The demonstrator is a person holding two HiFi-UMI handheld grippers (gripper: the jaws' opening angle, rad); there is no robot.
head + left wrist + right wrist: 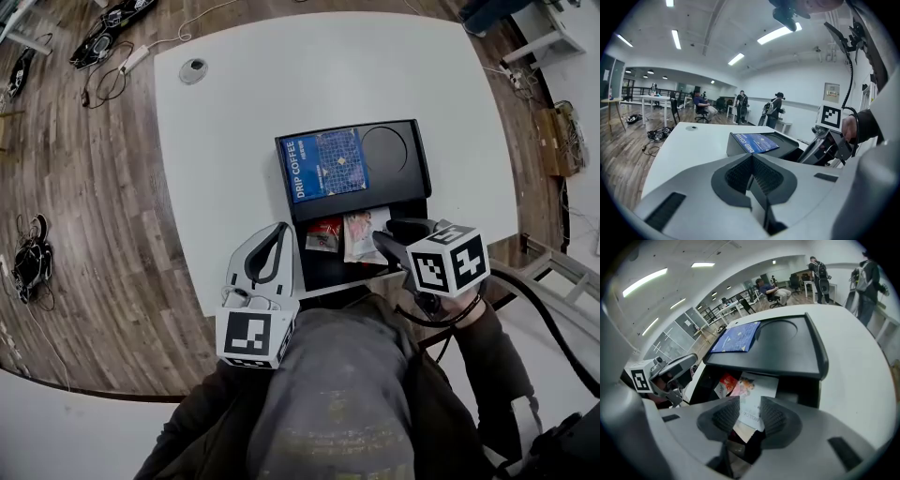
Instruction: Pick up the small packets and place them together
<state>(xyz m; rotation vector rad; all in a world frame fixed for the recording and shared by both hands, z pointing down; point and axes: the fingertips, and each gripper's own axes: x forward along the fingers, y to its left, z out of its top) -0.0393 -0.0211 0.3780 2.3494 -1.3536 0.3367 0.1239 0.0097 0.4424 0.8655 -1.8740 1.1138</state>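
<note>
A black organiser (pixel 419 178) on the white table (pixel 244 122) holds a blue drip coffee box (pixel 324 164) on its top. Its lower drawer stands pulled out toward me. In the drawer lie a red packet (pixel 324 234) and a white and pink packet (pixel 361 234), side by side. My right gripper (pixel 379 240) hangs over the drawer, pointing steeply down. Its jaws are open, and the white packet (pixel 757 386) shows in the gap below them, with the red packet (pixel 725 383) to its left. My left gripper (pixel 280 230) is beside the drawer's left end, shut and empty (pixel 751 156).
A round cable grommet (pixel 193 70) sits in the table's far left part. Cables and headsets (pixel 31 258) lie on the wooden floor to the left. The table's near edge runs just under both grippers. People stand and sit far off in the room (pixel 776 107).
</note>
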